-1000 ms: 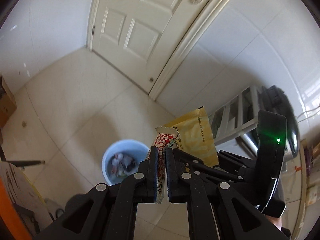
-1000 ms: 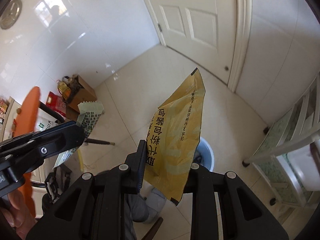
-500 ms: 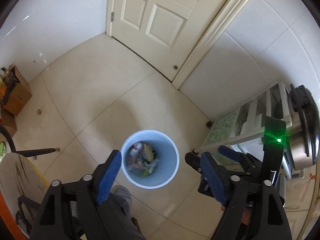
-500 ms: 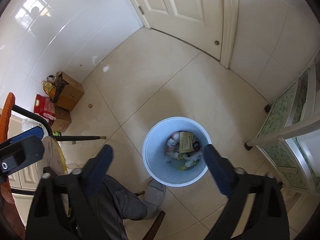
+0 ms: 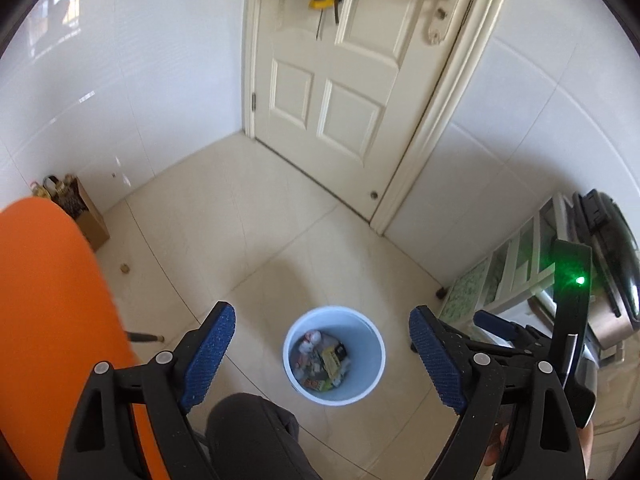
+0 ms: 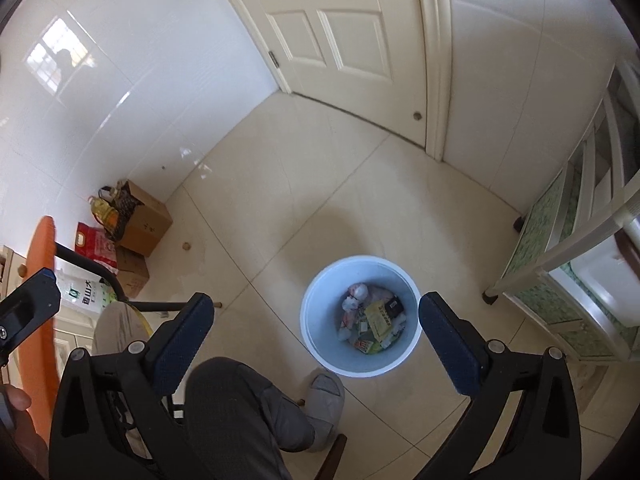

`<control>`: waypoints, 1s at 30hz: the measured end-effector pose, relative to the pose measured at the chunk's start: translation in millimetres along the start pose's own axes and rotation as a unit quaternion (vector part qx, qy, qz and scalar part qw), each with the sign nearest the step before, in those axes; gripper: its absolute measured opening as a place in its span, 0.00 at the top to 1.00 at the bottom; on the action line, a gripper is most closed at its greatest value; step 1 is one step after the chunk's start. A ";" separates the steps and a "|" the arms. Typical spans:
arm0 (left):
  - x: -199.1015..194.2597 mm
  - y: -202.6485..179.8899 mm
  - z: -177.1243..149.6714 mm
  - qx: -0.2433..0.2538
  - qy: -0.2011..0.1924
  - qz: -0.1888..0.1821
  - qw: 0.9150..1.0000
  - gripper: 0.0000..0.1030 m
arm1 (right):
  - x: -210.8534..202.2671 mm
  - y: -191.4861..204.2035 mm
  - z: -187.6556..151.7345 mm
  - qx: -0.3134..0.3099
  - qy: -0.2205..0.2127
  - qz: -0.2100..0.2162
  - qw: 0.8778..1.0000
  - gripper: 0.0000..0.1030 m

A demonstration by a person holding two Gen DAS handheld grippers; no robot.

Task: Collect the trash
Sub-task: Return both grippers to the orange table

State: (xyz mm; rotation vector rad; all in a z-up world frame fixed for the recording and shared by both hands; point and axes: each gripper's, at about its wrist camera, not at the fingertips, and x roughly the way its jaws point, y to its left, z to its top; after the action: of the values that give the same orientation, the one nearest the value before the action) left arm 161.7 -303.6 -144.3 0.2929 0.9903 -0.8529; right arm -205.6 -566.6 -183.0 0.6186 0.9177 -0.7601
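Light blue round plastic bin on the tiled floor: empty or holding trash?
Holding trash. The light blue round plastic bin stands upright, with a yellow wrapper and crumpled white scraps covering its bottom.

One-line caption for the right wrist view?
Open right gripper hovers empty above the pale blue trash bin holding a yellow wrapper and other trash, beside a gray slipper.

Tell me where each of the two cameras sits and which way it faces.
Left wrist: on the left gripper, looking down at the round pale-blue plastic trash bin and cream panelled door; open blue-padded fingers and a dark-trousered knee show.
Right wrist: on the right gripper, looking down at the bin and brown cardboard box; open fingers, the knee and a grey slipper show.
Shared: bin, door, box, tiled floor.
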 end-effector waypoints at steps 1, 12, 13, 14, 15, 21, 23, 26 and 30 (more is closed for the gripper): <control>-13.0 2.6 -7.2 0.001 -0.009 0.001 1.000 0.17 | -6.4 5.2 0.9 -0.003 -0.006 0.001 1.000 0.00; -170.6 43.9 -92.1 -0.028 -0.126 0.042 0.991 0.10 | -87.3 102.8 7.1 -0.073 -0.086 0.046 0.993 0.00; -182.7 45.8 -100.6 -0.035 -0.137 0.048 0.989 0.09 | -91.5 111.0 6.8 -0.079 -0.089 0.049 0.992 0.00; -195.6 49.5 -109.5 -0.041 -0.146 0.053 0.987 0.09 | -95.4 122.6 6.2 -0.086 -0.092 0.054 0.991 0.00; -208.4 54.2 -117.5 -0.048 -0.156 0.058 0.985 0.09 | -101.1 135.2 5.2 -0.094 -0.097 0.059 0.989 0.00; -276.9 72.5 -168.7 -0.086 -0.209 0.092 0.970 0.06 | -131.0 196.5 -3.3 -0.145 -0.125 0.090 0.977 0.00; -300.6 77.7 -189.1 -0.095 -0.228 0.114 0.962 0.03 | -139.8 220.8 -8.7 -0.167 -0.135 0.098 0.972 0.00; -325.9 80.0 -221.9 -0.108 -0.248 0.137 0.953 0.02 | -151.2 255.4 -19.0 -0.197 -0.146 0.114 0.963 0.00; -354.9 83.7 -262.3 -0.127 -0.263 0.175 0.940 0.02 | -163.7 298.6 -32.2 -0.234 -0.157 0.141 0.949 0.00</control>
State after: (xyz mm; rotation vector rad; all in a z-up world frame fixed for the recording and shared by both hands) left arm -31.1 77.6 -5.4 0.0086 0.5136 -0.4314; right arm -47.1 -316.6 -11.6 0.1917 0.6622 -0.3469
